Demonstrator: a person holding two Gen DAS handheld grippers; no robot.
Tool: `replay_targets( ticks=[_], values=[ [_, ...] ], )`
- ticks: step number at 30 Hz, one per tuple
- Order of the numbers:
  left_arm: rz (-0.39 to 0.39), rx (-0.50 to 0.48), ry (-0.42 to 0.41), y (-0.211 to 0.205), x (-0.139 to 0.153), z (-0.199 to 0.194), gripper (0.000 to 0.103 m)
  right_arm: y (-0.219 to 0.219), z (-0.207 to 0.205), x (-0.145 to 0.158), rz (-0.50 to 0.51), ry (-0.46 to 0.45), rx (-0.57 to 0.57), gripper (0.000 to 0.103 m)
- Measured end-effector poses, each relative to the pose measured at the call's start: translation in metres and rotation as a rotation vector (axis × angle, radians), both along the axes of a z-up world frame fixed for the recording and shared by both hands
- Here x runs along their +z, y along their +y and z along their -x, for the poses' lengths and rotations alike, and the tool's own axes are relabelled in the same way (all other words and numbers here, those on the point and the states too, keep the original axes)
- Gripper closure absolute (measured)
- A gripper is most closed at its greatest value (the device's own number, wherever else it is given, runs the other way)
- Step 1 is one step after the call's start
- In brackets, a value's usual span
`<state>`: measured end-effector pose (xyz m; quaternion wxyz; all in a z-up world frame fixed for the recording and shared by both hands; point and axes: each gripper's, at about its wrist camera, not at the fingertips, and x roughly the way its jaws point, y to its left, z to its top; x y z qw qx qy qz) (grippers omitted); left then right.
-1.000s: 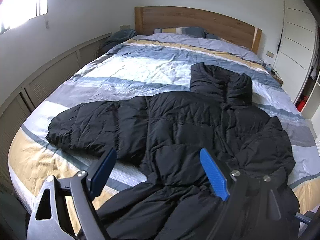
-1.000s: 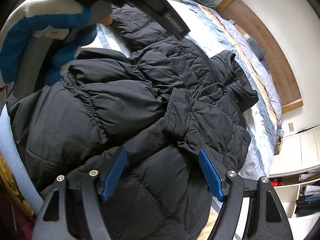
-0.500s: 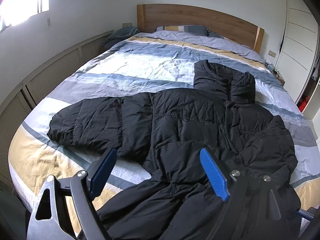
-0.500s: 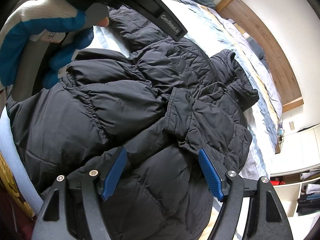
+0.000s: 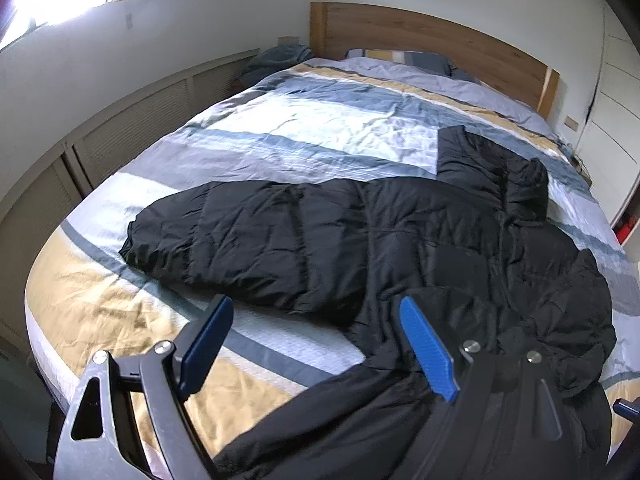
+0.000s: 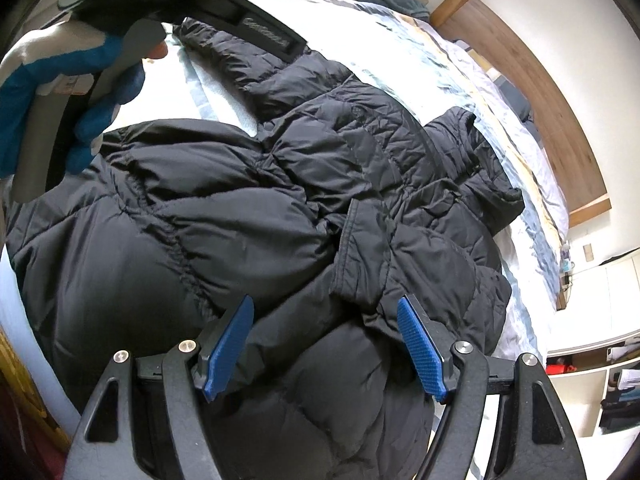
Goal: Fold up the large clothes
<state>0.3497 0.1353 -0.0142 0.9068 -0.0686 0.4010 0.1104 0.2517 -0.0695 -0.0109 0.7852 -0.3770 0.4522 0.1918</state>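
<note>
So the bed (image 5: pixel 280 128) with its striped blue, grey and mustard duvet fills most of the left wrist view, wooden headboard (image 5: pixel 420 36) at the far end, and the black puffer jacket (image 5: pixel 400 240) is spread across the near half of it, one sleeve (image 5: pixel 224 236) stretched flat out to the left and the hood or collar end poking up toward the pillows. The right wrist view can't give you that whole layout; it's right over the jacket (image 6: pixel 240 220), so you get the bunched-up right side with a cuffed sleeve end (image 6: pixel 360 248) flopped back over the body, plus the person's gloved hand (image 6: pixel 60 92) gripping the other tool up in the top left corner, which the left camera never sees. Some open shelves (image 6: pixel 592 380) show at the right edge too. Left gripper (image 5: pixel 316 348): blue pads spread wide, nothing pinched, bare duvet and jacket edge behind the gap. Right gripper (image 6: pixel 324 348): also spread wide over the jacket, pads not pressing on the fabric.
</note>
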Motion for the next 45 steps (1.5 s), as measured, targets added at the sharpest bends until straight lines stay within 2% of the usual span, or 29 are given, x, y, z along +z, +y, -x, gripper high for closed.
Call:
replay_targets(
  ticks=[10, 25, 28, 32, 37, 39, 44, 45],
  values=[
    [-0.026, 0.044, 0.008, 0.042, -0.011, -0.001, 0.017, 0.029, -0.018, -0.001, -0.013, -0.005, 0.024, 0.03],
    [0.01, 0.131, 0.054, 0.1, -0.044, -0.008, 0.017, 0.064, -0.038, -0.013, -0.008, 0.01, 0.046, 0.03],
    [0.038, 0.144, 0.07, 0.113, -0.054, -0.01, 0.017, 0.066, -0.043, -0.015, -0.009, 0.01, 0.042, 0.03],
    [0.142, 0.205, 0.105, 0.147, -0.074, -0.011, 0.017, 0.061, -0.057, -0.016, -0.024, 0.005, 0.005, 0.03],
    [0.284, 0.291, 0.078, 0.193, -0.099, -0.007, 0.017, 0.047, -0.082, -0.014, -0.034, -0.018, -0.061, 0.03],
    [0.377, 0.311, 0.071, 0.21, -0.111, -0.011, 0.017, 0.041, -0.091, -0.013, -0.035, -0.028, -0.089, 0.03],
    [0.689, 0.341, 0.017, 0.249, -0.145, -0.028, 0.017, 0.019, -0.115, -0.006, -0.051, -0.066, -0.181, 0.03],
    [0.72, 0.352, 0.008, 0.254, -0.149, -0.031, 0.017, 0.015, -0.117, -0.005, -0.054, -0.07, -0.194, 0.03]
  ],
)
